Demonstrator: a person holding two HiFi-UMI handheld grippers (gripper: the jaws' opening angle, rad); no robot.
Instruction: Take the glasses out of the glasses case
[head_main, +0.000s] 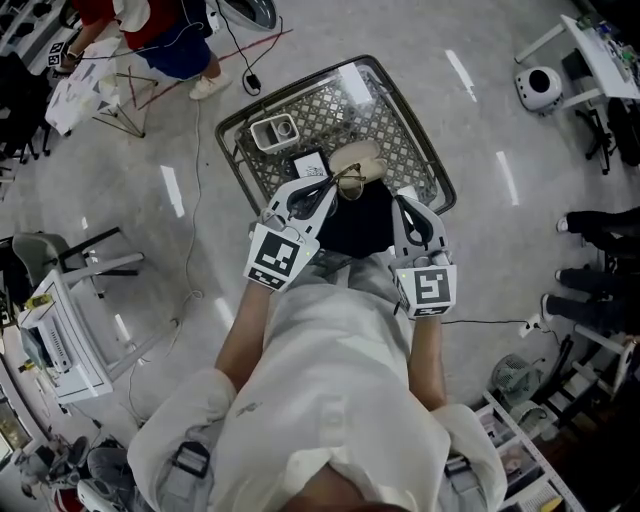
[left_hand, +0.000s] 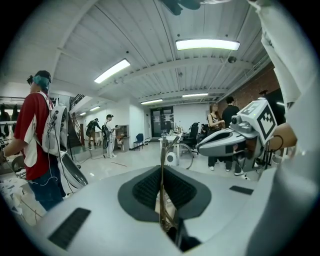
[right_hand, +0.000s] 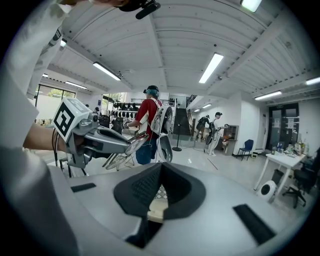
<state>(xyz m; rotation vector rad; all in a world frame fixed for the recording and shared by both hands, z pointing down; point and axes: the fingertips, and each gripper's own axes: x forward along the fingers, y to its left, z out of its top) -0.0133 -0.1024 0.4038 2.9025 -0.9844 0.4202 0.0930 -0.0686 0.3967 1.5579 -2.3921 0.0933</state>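
Observation:
My left gripper (head_main: 328, 186) is shut on the thin-framed glasses (head_main: 350, 181), which hang just above the wire-mesh table (head_main: 236, 152). In the left gripper view a slim temple of the glasses (left_hand: 161, 186) stands pinched between the dark pads. The beige glasses case (head_main: 357, 158) lies on the mesh right behind the glasses. My right gripper (head_main: 399, 200) is beside the case's right end, jaws together with nothing seen gripped. Under its pads the right gripper view shows mesh and a beige patch of the case (right_hand: 154, 213). That view also shows the left gripper (right_hand: 131, 145) holding the glasses (right_hand: 120, 156).
A white boxy object (head_main: 271, 131) and a flat black object (head_main: 310, 163) lie on the mesh left of the case. A black cloth (head_main: 361, 226) covers the table's near part between the grippers. Cables cross the floor to the left, and other people stand around the room.

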